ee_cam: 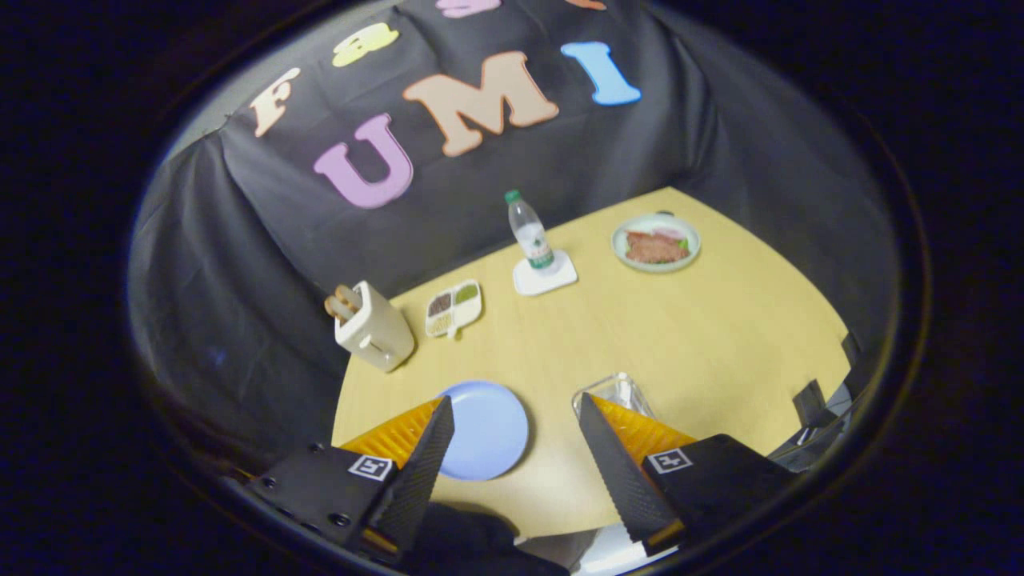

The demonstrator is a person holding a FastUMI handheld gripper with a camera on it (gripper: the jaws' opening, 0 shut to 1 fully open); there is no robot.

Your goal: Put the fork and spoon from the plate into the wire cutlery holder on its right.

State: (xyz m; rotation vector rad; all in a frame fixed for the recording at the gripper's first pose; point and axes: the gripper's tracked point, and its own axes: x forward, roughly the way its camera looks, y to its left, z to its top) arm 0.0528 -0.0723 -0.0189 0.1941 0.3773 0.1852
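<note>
Two fingers of my gripper point(516, 416) stand wide apart above the near edge of the yellow table point(704, 344), holding nothing. Between them, closer to the left finger, I see the blue plate point(486, 428) lying flat on the table; its visible surface looks bare, and I cannot make out a fork or spoon on it. Just beyond the right finger's tip sits a shiny, clear-looking thing point(616, 390), right of the plate; it may be the cutlery holder, but I cannot tell its contents. Farther off on the left stands a cream toaster point(372, 328) with bread in its slots, tilted in this view. Right of it lies a small divided dish point(454, 308) with dark and green fillings. A water bottle point(530, 232) stands upright on a white coaster point(544, 276) at the far middle. At the far right rests a plate of food point(656, 242).
</note>
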